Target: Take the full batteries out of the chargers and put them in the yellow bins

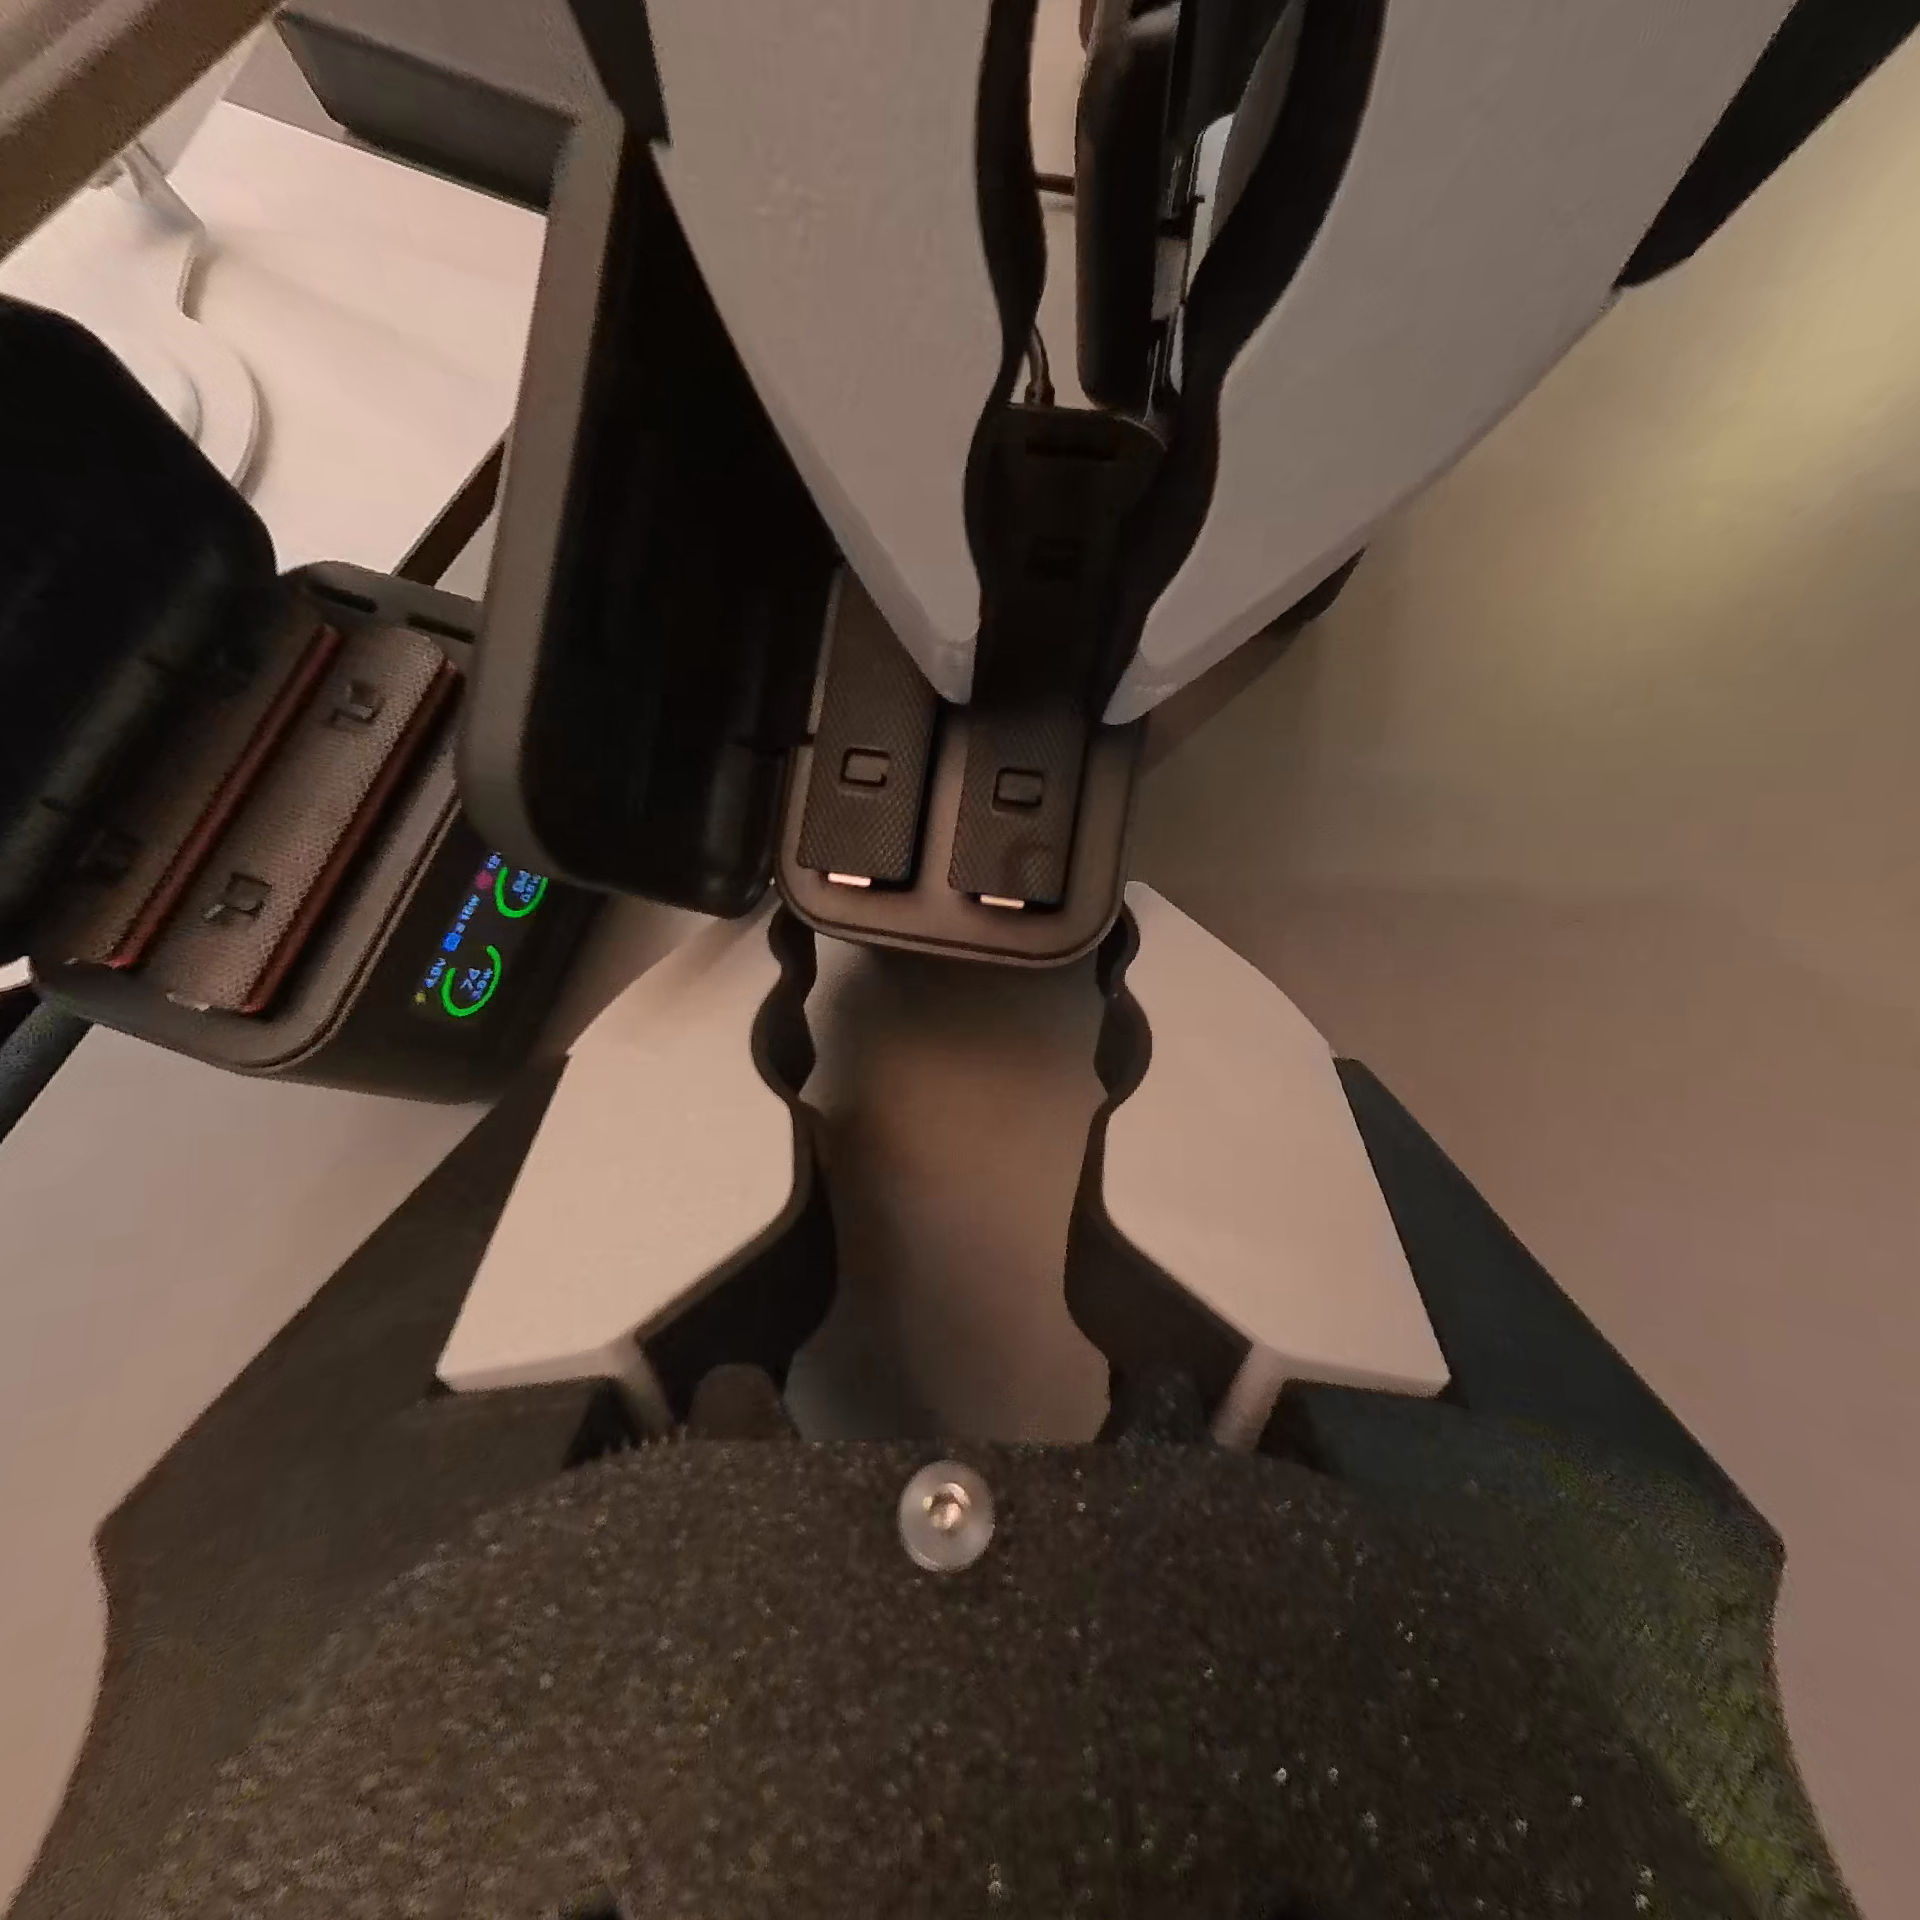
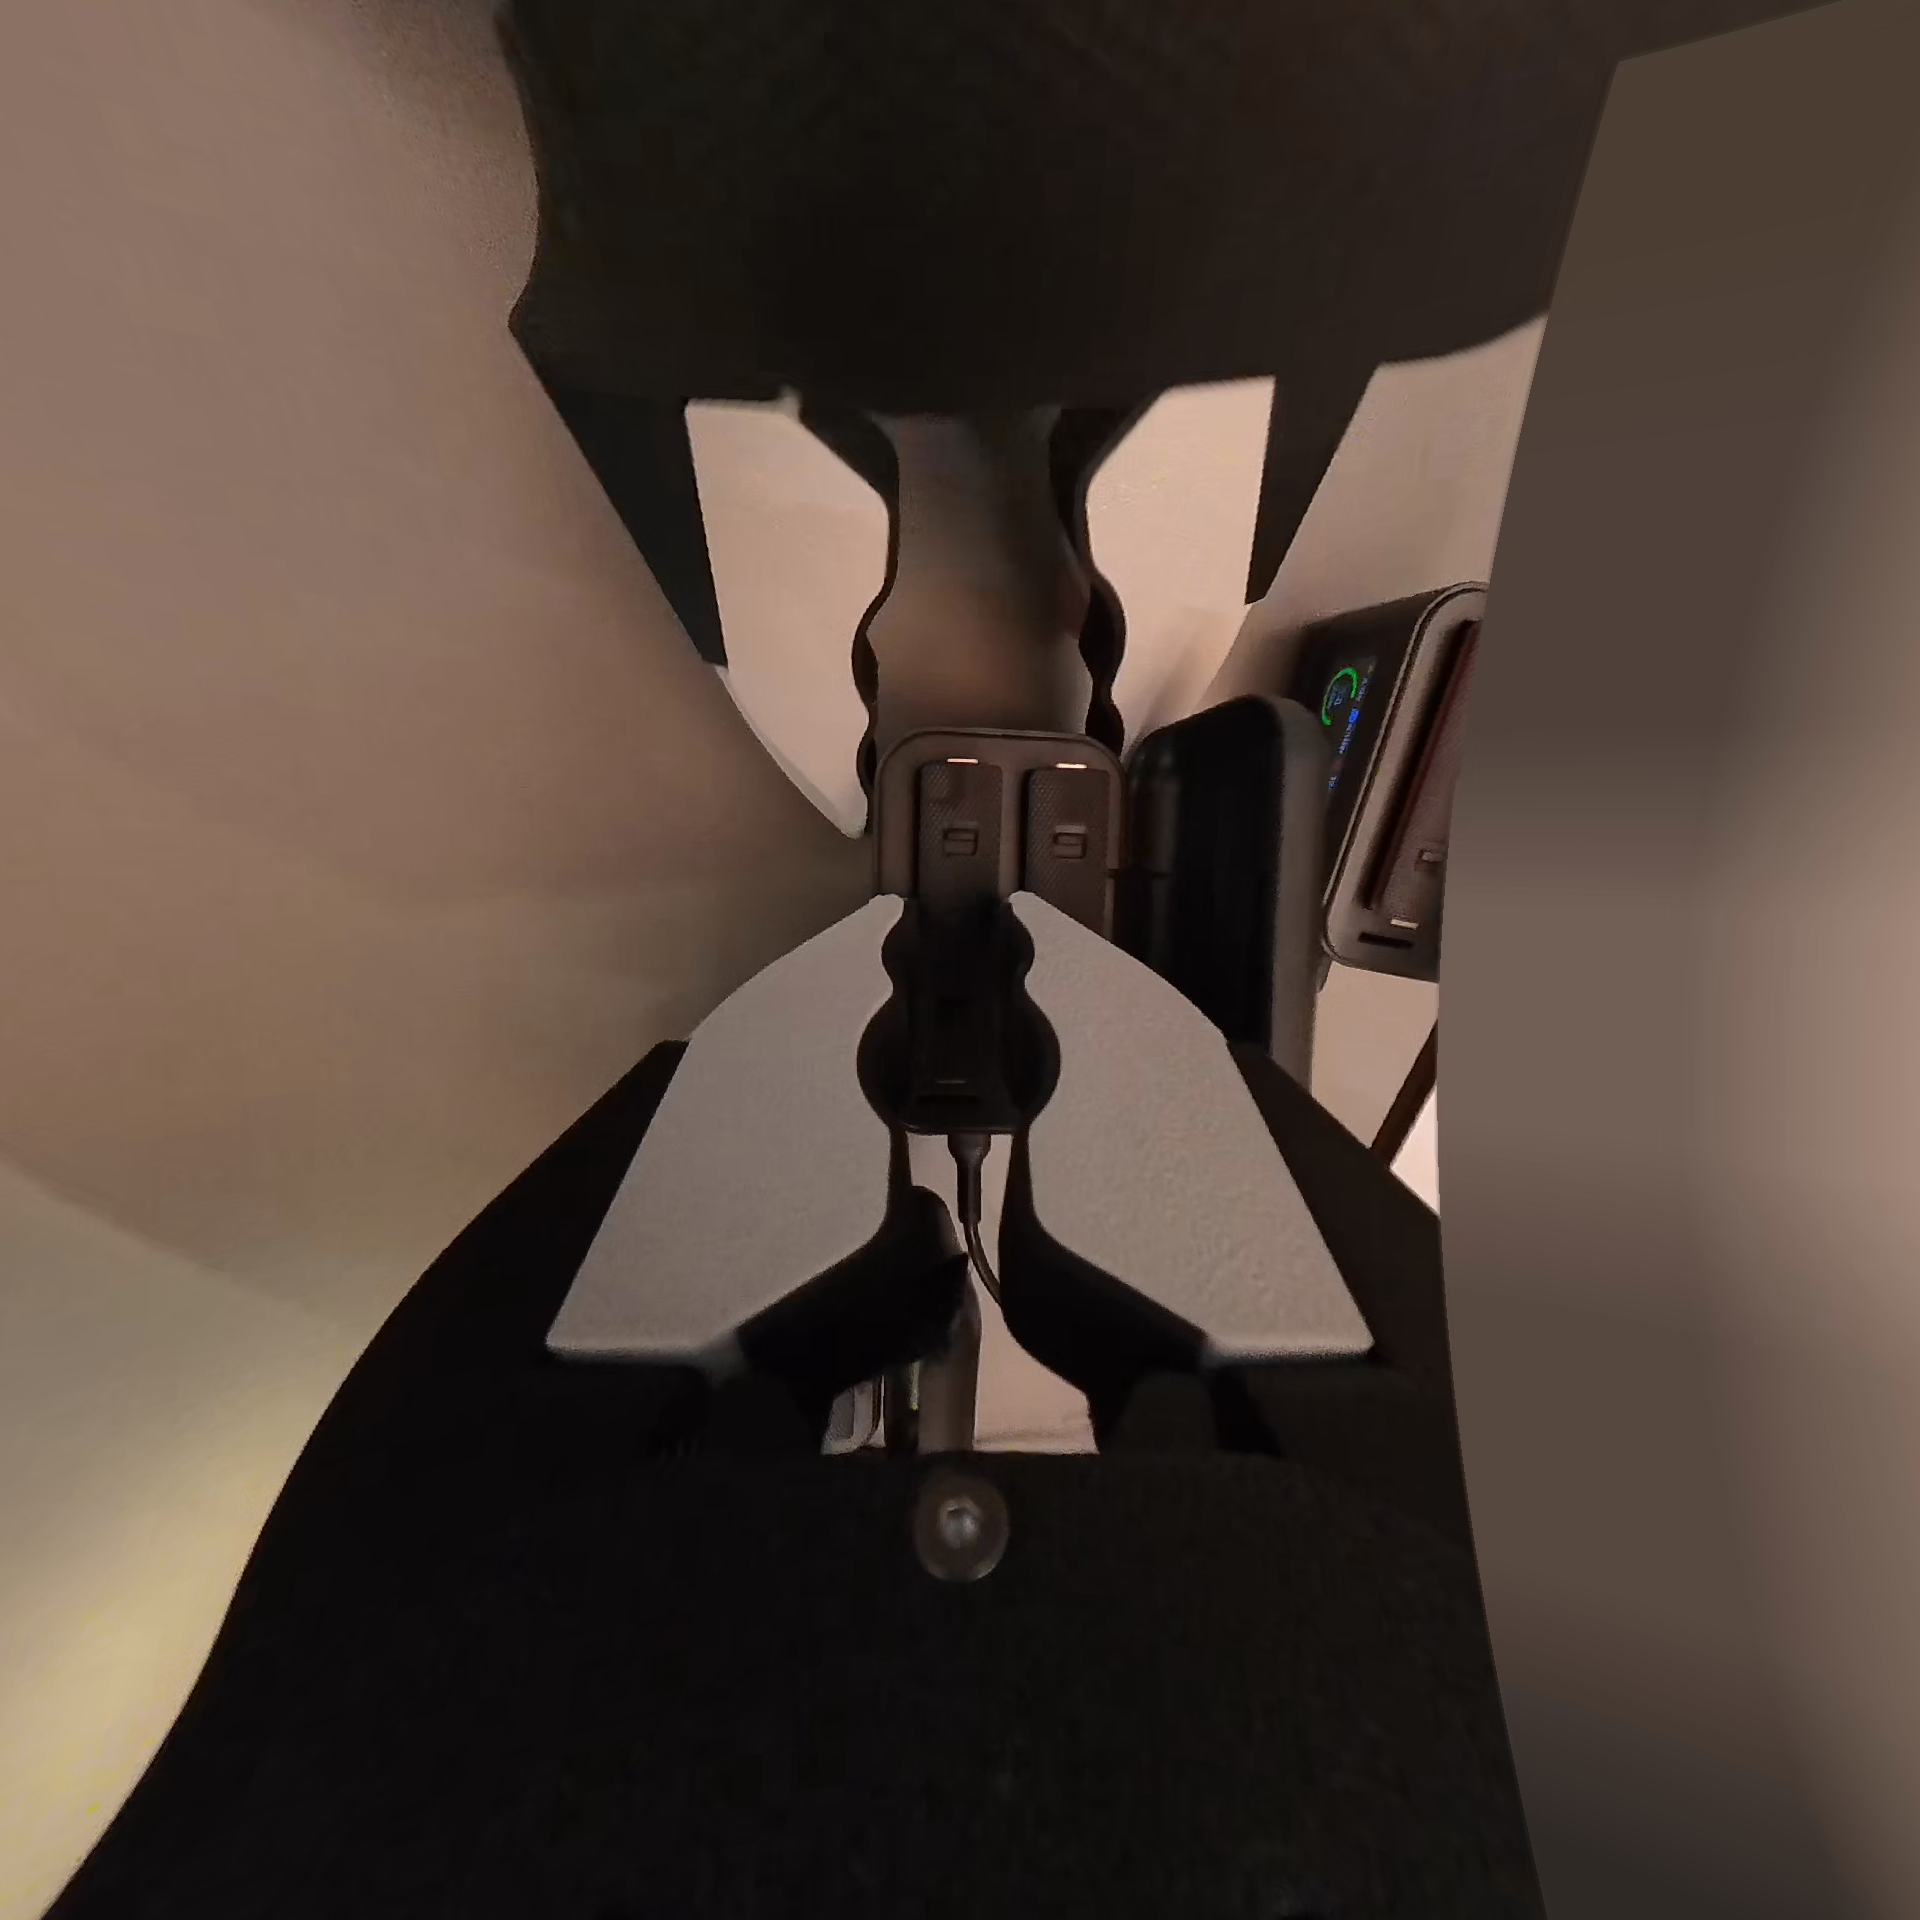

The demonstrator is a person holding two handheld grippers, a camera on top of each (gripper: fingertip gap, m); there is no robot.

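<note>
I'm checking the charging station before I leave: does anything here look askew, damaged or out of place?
Nothing stands out. The lid of the charger stands open; its two batteries sit level in their slots. The second charger has its screen lit. The right gripper is shut on a dark corded piece I can't identify.

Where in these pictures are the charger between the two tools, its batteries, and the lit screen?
Charger [image 1: 951, 940], left wrist view: its front rim.
Batteries [image 1: 868, 774], left wrist view: the left one's textured top.
Lit screen [image 1: 468, 977], left wrist view: a green ring on the neighbouring charger.

A pale tabletop [image 1: 1558, 935] lies under warm, dim light, with a plain beige surface [image 2: 260, 520] behind.
</note>
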